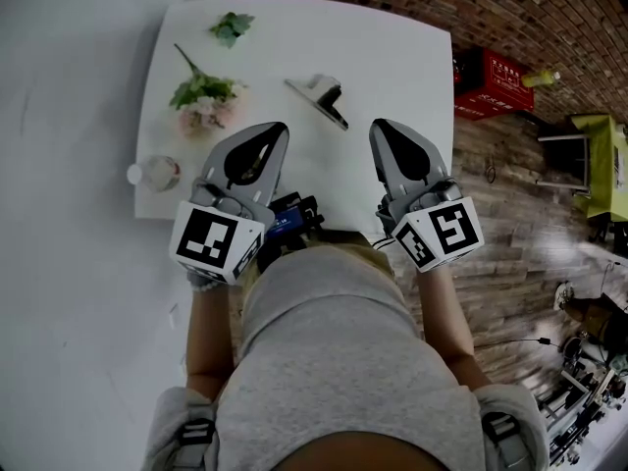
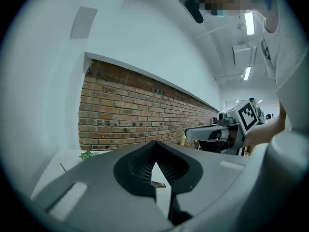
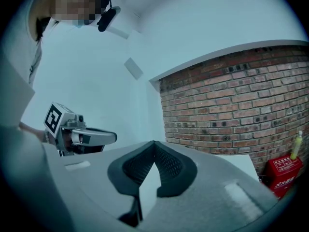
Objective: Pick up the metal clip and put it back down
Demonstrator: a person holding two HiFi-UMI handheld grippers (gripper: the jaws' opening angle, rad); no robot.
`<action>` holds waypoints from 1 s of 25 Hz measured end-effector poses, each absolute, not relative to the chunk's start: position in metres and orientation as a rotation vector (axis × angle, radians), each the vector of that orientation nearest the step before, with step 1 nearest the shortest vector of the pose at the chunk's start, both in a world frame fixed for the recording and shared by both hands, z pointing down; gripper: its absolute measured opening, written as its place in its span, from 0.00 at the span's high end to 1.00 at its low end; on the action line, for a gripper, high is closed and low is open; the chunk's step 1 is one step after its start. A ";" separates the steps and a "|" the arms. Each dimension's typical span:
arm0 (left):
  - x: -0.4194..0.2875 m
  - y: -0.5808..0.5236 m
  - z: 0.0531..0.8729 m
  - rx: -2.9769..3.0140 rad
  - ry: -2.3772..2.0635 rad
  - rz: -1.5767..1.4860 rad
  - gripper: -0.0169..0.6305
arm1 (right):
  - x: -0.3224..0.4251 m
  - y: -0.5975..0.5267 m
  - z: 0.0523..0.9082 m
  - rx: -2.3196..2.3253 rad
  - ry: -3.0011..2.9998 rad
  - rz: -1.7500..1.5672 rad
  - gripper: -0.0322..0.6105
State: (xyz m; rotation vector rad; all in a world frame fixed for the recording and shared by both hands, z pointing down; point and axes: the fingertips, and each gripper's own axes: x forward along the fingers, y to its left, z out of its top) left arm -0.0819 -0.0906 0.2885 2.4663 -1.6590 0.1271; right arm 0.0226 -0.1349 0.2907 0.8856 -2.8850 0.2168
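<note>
Now seen with jaws pressed together and empty: left gripper [image 1: 276, 129] and right gripper [image 1: 379, 128], side by side over the near part of white table [image 1: 402, 57]. Beyond, between both tips, lying free on tabletop: metal clip [image 1: 321, 97].

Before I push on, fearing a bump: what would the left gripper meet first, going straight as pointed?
Likely the metal clip on the table, ahead of the left gripper's shut tips, though it might pass above.
</note>
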 end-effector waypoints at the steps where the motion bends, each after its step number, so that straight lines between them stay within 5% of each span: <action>1: -0.082 -0.091 0.289 2.465 -1.657 0.123 0.96 | 0.022 -0.135 0.291 0.886 -2.885 0.216 0.95; 25: -0.076 -0.097 0.293 2.475 -1.624 0.114 0.96 | 0.021 -0.130 0.295 0.878 -2.865 0.175 0.95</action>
